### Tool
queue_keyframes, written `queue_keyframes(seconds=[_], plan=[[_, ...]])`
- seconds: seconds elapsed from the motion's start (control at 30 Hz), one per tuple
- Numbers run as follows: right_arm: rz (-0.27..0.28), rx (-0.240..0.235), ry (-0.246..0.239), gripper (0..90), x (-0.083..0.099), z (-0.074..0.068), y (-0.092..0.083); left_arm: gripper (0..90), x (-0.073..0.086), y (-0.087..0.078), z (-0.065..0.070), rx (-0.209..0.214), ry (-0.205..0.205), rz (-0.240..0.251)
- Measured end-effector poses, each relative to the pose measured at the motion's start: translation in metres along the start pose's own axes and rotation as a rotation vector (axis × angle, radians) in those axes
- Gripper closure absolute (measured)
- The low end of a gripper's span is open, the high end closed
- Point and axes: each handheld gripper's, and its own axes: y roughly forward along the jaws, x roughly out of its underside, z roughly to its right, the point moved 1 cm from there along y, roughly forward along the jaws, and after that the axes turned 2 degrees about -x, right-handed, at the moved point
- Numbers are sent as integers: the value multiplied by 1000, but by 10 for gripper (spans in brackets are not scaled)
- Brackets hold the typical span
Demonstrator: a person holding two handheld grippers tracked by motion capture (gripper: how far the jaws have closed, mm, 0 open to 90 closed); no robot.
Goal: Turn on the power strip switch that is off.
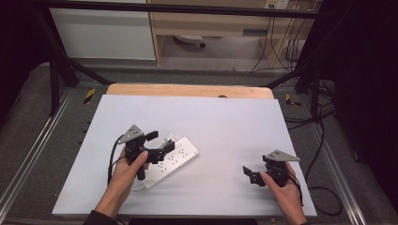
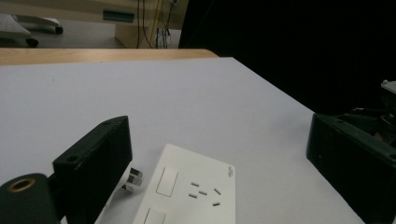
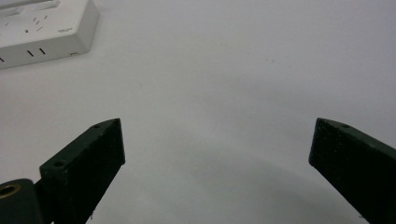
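A white power strip (image 1: pixel 172 160) lies left of the middle of the white table top (image 1: pixel 220 122), with its sockets facing up. A white plug (image 2: pixel 132 179) with metal prongs rests by its far end. My left gripper (image 1: pixel 159 142) hovers just over that end, open, with the strip (image 2: pixel 191 191) low between its jaws and nothing gripped. My right gripper (image 1: pixel 251 174) is held near the front right of the table, open over bare surface. In the right gripper view the strip (image 3: pixel 44 28) sits far off at the upper left, well beyond the open gripper (image 3: pixel 217 135).
A wooden edge (image 1: pixel 187 90) runs along the back of the table. Black frame posts (image 1: pixel 56 70) stand at both sides. Cables (image 1: pixel 324 140) trail on the floor to the right. A wooden cabinet (image 1: pixel 211 28) stands beyond the table.
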Motion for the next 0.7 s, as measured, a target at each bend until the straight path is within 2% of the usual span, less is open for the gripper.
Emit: queue_keyframes(seconds=[0.27, 0.53, 0.7], plan=[[0, 0, -1, 39, 0, 0, 0, 67, -5, -11, -1, -19, 20, 21], [1, 1, 1, 39, 0, 0, -1, 60, -9, -26, -6, -35, -5, 50], [2, 0, 5, 39, 0, 1, -1, 60, -12, -40, -14, -62, -12, 79]])
